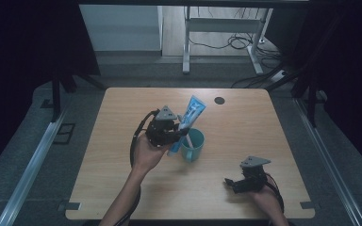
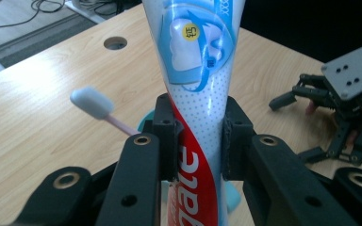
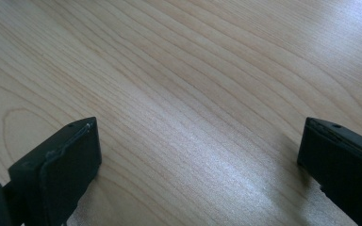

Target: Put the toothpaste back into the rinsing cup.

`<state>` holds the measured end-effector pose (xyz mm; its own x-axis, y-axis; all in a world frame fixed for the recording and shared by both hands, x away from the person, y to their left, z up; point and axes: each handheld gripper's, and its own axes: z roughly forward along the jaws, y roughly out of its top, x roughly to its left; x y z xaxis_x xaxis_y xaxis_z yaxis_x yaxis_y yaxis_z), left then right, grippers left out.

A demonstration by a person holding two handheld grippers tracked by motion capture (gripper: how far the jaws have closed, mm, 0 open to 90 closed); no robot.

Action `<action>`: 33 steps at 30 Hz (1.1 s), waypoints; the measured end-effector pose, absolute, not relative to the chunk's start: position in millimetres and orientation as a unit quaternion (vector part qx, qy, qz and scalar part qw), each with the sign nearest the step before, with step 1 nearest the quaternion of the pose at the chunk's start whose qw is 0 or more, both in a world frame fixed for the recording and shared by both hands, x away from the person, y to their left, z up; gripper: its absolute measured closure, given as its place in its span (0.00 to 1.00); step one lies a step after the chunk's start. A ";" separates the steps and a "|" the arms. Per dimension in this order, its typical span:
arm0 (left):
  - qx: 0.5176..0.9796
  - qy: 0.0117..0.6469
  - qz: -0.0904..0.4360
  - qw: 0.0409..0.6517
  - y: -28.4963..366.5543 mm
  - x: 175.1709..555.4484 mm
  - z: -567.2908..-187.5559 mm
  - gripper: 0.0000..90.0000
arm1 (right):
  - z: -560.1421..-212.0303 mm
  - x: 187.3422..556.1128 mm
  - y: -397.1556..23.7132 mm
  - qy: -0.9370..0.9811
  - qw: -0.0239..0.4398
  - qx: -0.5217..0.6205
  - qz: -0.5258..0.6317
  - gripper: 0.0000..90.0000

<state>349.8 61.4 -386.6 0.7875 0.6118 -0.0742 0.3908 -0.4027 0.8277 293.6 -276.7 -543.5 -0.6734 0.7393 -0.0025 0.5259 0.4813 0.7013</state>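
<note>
Toothpaste tube point(image 1: 192, 113), blue, white and red, is tilting up-right above the teal cup point(image 1: 194, 146). Left gripper point(image 2: 200, 136) is pinching it; right gripper point(image 1: 236, 182) is resting spread wide.

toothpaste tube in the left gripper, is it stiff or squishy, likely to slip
Probably squishy: the toothpaste tube narrows where the left gripper pinches it. Its glossy skin may slide, though the grip looks firm. It tapers to a flat end, so it likely flexes rather than stays rigid.

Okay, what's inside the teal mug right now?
A pink-handled toothbrush stands in the teal mug. The toothpaste tube, clamped in the left gripper, hangs over it; whether its lower end sits inside is hidden.
</note>
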 end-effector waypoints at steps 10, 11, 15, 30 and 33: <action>0.826 0.299 0.132 0.460 42.6 359.9 -384.2 0.81 | -543.6 293.6 -276.7 0.847 0.154 0.373 0.346 0.00; 0.825 0.298 0.132 0.462 40.9 361.4 -384.2 0.81 | -543.6 293.6 -276.7 0.847 0.154 0.373 0.346 0.00; 0.821 0.299 0.135 0.466 33.9 366.5 -385.1 0.81 | -543.5 293.6 -276.8 0.847 0.154 0.373 0.346 0.00; 0.806 0.307 0.157 0.481 14.9 378.7 -388.2 0.81 | -543.5 293.7 -277.0 0.847 0.153 0.373 0.347 0.00; 0.806 0.306 0.163 0.479 12.1 381.3 -391.7 0.81 | -543.5 293.7 -277.0 0.847 0.153 0.373 0.347 0.00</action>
<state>381.3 12.1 -391.7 0.7592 0.6501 -0.0303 0.3370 -0.3529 0.8729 293.7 -277.0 -543.5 -0.6753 0.7375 -0.0010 0.5250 0.4817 0.7017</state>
